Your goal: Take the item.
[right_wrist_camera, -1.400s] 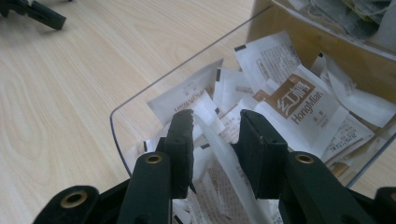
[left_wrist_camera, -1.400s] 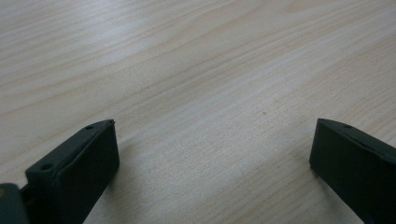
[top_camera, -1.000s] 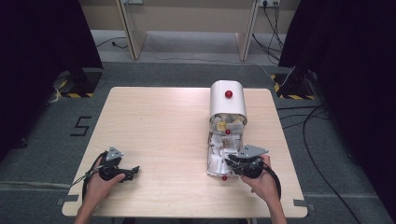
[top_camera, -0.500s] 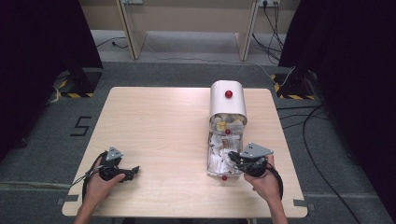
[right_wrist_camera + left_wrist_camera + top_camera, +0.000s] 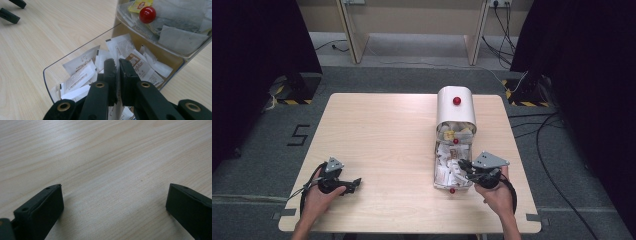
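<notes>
A white round-topped dispenser [image 5: 455, 112] with a red knob [image 5: 456, 100] stands on the right half of the table. Its clear bottom drawer [image 5: 82, 48] is pulled out toward me and holds several white sachets [image 5: 80, 68]. My right gripper [image 5: 117, 61] hangs over that drawer, jaws pressed together on a thin white sachet whose edge shows beneath them. In the high view the right gripper [image 5: 463, 167] sits at the drawer's right side. My left gripper [image 5: 357, 183] rests near the front left edge, open, with bare wood between its jaws [image 5: 115, 187].
The compartment above the drawer holds tea bags and a yellow packet behind a clear front with a red knob [image 5: 147, 14]. The wooden table [image 5: 382, 135] is bare on its left half. Cables and dark curtains surround it on the floor.
My right gripper has drawn back a little to the right from the middle of the drawer. The left gripper has stayed where it was.
</notes>
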`<state>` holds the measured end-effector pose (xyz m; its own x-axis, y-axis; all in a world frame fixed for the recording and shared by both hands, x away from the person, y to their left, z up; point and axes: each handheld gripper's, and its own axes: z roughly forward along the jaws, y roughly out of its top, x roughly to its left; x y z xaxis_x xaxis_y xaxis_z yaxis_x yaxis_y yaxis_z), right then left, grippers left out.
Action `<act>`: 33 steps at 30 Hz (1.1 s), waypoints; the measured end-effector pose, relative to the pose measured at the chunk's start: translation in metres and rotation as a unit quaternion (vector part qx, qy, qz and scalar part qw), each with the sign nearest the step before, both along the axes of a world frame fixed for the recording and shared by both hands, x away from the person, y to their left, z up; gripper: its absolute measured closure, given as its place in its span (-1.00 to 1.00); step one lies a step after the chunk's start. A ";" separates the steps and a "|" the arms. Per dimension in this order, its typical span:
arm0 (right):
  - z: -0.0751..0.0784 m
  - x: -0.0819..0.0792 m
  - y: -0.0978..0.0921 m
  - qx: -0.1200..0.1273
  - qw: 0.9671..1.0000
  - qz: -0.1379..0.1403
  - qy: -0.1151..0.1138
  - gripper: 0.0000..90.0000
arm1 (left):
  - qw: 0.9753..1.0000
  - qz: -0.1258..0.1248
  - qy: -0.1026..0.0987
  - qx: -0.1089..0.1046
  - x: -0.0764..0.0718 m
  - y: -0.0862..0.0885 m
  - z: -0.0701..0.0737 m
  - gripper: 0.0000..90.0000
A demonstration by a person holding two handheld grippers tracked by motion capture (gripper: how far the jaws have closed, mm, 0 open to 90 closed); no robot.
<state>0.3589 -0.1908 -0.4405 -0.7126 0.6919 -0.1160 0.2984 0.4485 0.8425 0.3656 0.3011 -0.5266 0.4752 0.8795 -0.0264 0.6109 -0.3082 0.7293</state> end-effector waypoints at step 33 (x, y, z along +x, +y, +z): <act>0.014 -0.004 -0.020 0.023 0.999 -0.032 -0.028 0.88 | 1.000 0.000 0.001 0.001 0.000 0.000 0.000 -1.00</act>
